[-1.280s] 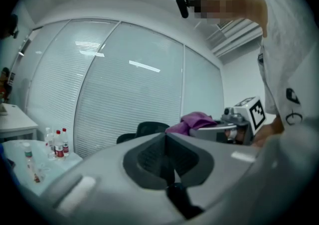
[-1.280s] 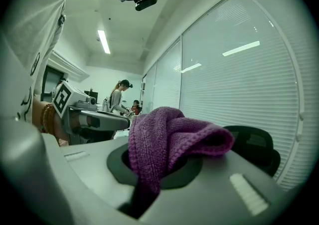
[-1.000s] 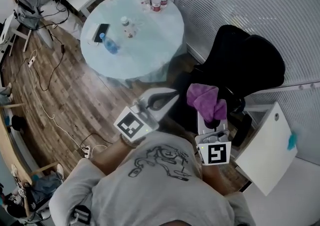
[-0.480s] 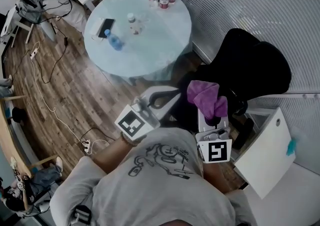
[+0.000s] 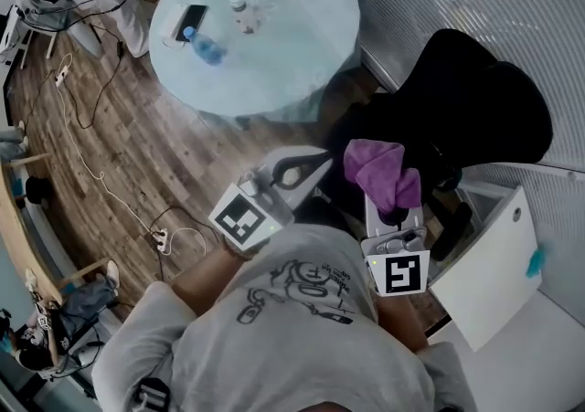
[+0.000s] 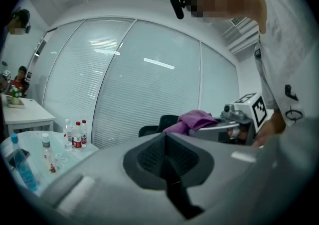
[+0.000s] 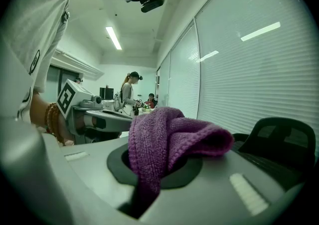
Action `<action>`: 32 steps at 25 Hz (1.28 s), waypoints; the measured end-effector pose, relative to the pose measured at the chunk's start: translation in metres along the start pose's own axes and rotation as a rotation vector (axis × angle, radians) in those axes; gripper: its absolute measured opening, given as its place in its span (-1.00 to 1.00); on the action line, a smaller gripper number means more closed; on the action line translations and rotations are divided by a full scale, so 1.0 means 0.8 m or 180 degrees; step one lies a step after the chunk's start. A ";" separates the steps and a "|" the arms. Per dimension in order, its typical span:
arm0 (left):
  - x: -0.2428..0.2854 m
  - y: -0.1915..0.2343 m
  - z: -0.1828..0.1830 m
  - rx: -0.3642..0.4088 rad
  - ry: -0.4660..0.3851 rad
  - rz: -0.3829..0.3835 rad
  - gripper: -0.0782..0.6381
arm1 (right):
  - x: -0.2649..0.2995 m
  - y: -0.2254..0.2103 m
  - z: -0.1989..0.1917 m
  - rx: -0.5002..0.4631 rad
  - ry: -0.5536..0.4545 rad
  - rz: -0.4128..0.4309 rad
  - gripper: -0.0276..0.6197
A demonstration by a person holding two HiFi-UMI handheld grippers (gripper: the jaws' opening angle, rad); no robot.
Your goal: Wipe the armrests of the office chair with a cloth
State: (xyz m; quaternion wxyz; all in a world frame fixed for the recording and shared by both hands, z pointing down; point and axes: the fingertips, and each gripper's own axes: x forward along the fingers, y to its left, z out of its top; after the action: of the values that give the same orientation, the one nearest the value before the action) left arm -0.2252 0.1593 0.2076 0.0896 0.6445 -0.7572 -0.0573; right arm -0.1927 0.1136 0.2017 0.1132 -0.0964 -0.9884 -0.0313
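A black office chair [image 5: 457,100] stands at the right by the blinds, its back [image 7: 281,139] also in the right gripper view. A purple cloth [image 5: 382,173] bunches out of my right gripper [image 5: 395,209], whose jaws are shut on it [image 7: 169,144]. It hangs just above the chair's near side. My left gripper [image 5: 318,163] is beside it on the left, shut with nothing between its jaws [image 6: 167,161], and it points toward the chair. In the left gripper view the cloth [image 6: 192,119] and the chair [image 6: 157,125] lie ahead. I cannot make out the armrests clearly.
A round glass table [image 5: 302,54] with water bottles [image 5: 206,49] and a phone [image 5: 187,22] stands beyond the left gripper. A white cabinet [image 5: 484,273] sits close on the chair's right. A power strip [image 5: 160,238] and cables lie on the wooden floor at left.
The head view has shifted, so the table sits higher in the picture. Both grippers stay where they were next to the chair, the cloth still in the right one.
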 end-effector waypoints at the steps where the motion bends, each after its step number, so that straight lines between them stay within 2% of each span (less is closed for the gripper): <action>1: 0.001 0.003 -0.008 -0.0030 0.0022 0.0010 -0.78 | 0.003 0.000 -0.008 0.0016 0.0038 0.0018 -0.82; 8: 0.013 0.017 -0.070 -0.0156 0.0236 0.0045 -0.78 | 0.017 0.004 -0.070 0.0166 0.0258 0.0146 -0.82; 13: 0.011 0.023 -0.087 -0.0212 0.0253 0.0085 -0.79 | 0.023 0.008 -0.092 0.0208 0.0357 0.0192 -0.82; 19: 0.013 0.043 -0.117 -0.0158 0.0290 0.0137 -0.78 | 0.042 0.013 -0.114 0.0154 0.0383 0.0268 -0.82; 26: 0.020 0.076 -0.162 -0.0208 0.0336 0.0187 -0.78 | 0.074 0.026 -0.176 0.0037 0.0554 0.0420 -0.82; 29: 0.022 0.086 -0.193 -0.0246 0.0393 0.0192 -0.78 | 0.082 0.035 -0.215 -0.0072 0.0763 0.0519 -0.82; 32: 0.022 0.093 -0.224 -0.0318 0.0425 0.0200 -0.78 | 0.090 0.044 -0.251 -0.0037 0.0884 0.0563 -0.82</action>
State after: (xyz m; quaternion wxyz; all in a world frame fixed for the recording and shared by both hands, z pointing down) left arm -0.2620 0.1591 0.3992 0.1737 0.6174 -0.7656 -0.0491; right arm -0.2111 0.1446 0.4151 0.2505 -0.1784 -0.9507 -0.0399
